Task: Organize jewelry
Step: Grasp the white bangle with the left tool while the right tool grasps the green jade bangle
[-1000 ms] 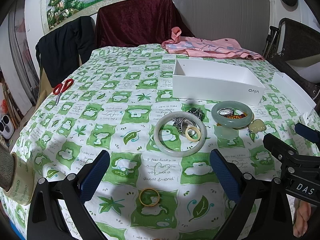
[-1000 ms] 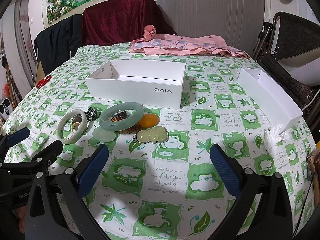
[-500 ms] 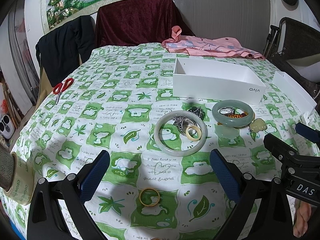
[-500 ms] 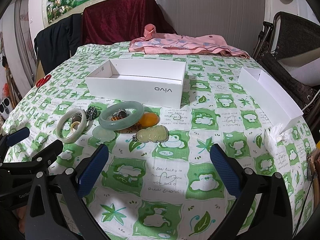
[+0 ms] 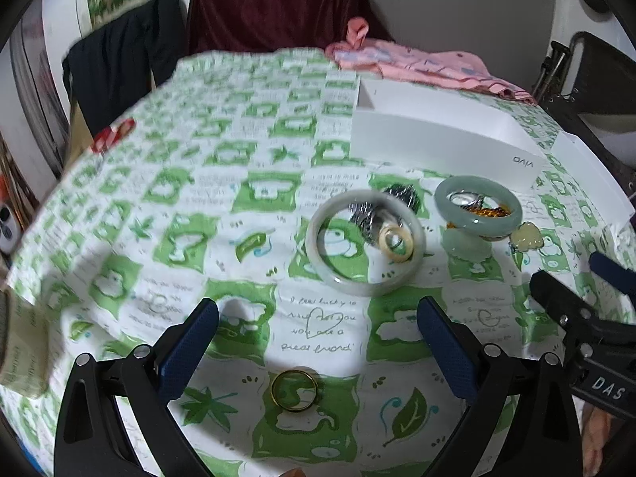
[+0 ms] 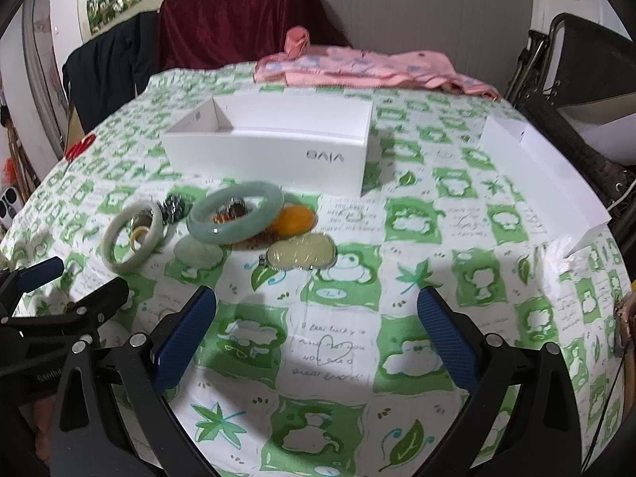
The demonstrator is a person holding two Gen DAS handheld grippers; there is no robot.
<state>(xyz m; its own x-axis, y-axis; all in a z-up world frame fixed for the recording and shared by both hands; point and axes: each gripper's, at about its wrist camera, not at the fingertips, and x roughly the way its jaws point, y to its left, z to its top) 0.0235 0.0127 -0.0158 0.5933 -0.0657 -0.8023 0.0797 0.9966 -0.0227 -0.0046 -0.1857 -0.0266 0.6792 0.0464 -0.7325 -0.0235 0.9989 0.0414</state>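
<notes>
Honestly, that pale bangle (image 5: 365,241) looks hard, slick and breakable, so pinch across its rim; left gripper (image 5: 318,318) and right gripper (image 6: 317,310) both hang spread, empty.

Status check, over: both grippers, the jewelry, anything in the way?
Left gripper open, empty; right gripper likewise. Jewelry untouched: gold ring nearest left, bangles before empty white box. Nothing blocking.

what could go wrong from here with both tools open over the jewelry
The thin gold ring lies flat on the tablecloth, so the left tool may slip off it. The small cream ring rests against the pale jade bangle, so lifting either could drag the other.
</notes>
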